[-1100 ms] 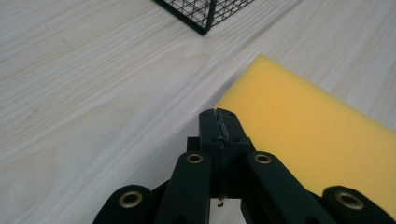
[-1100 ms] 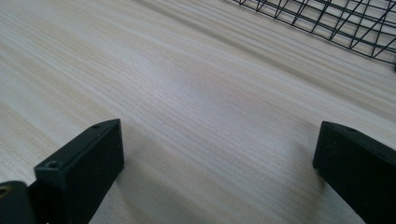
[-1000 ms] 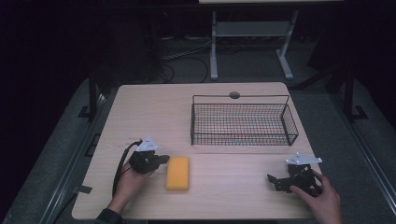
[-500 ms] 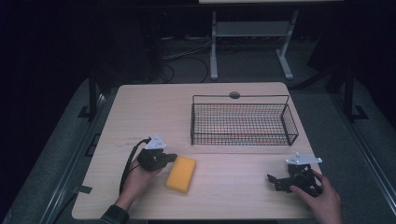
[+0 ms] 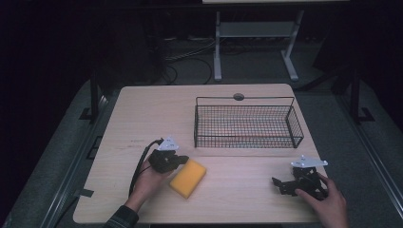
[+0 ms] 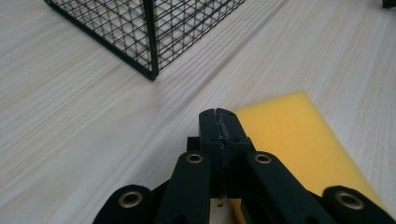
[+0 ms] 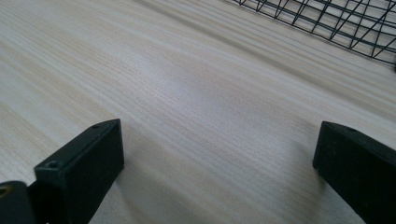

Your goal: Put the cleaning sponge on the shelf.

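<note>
While the left gripper has its jaws fully closed with nothing between them, its tips touch the near-left edge of the sponge. Sponge lies flat on the table, in front of the basket's left corner, well apart. Right gripper rests right of the sponge, jaws wide, empty.

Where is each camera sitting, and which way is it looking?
High view: above the table's near edge, looking forward and down on the table; both hands and forearms show.
Left gripper view: on the left gripper, looking along shut jaws past the yellow sponge to the wire basket.
Right gripper view: on the right gripper, jaws open over bare wood.
All three share the basket.
</note>
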Demonstrator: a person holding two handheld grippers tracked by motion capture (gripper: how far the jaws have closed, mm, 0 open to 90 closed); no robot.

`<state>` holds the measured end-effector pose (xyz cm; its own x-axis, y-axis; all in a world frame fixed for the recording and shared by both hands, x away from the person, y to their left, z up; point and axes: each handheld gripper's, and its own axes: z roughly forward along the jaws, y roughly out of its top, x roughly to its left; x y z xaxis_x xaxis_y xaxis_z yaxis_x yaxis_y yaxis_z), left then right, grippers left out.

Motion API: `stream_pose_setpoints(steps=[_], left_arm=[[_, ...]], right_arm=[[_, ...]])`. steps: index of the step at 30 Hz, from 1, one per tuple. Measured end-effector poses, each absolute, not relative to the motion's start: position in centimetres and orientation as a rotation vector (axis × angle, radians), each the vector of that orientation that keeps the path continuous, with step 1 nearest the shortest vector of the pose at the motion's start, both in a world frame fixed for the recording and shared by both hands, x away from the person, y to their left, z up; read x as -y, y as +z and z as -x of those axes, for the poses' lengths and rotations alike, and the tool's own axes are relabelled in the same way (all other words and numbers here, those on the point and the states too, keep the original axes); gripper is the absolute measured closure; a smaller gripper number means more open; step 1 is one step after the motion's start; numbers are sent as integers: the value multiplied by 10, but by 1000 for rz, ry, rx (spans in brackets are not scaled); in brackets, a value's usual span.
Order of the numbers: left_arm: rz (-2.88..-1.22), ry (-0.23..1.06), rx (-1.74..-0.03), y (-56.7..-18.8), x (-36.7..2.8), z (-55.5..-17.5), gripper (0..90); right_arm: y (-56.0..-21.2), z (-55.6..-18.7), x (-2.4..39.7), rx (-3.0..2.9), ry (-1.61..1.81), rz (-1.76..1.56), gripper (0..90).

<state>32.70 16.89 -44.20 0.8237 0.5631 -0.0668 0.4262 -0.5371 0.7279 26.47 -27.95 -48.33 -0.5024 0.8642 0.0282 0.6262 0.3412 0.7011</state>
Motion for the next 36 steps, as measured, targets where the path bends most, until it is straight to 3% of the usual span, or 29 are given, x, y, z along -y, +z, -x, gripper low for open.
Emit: stream_pose_setpoints(steps=[16, 25, 36], left_arm=[[-2231, 207, -686, -441, -150, -328, 892], [-2229, 183, -706, -436, -158, -327, 730], [-2304, 135, -739, -425, -160, -323, 459]], right_arm=[[-483, -265, 280, -2262, 947, -1318, 13], [-483, -265, 280, -2262, 948, -1318, 13], [-483, -265, 280, -2262, 947, -1318, 13]])
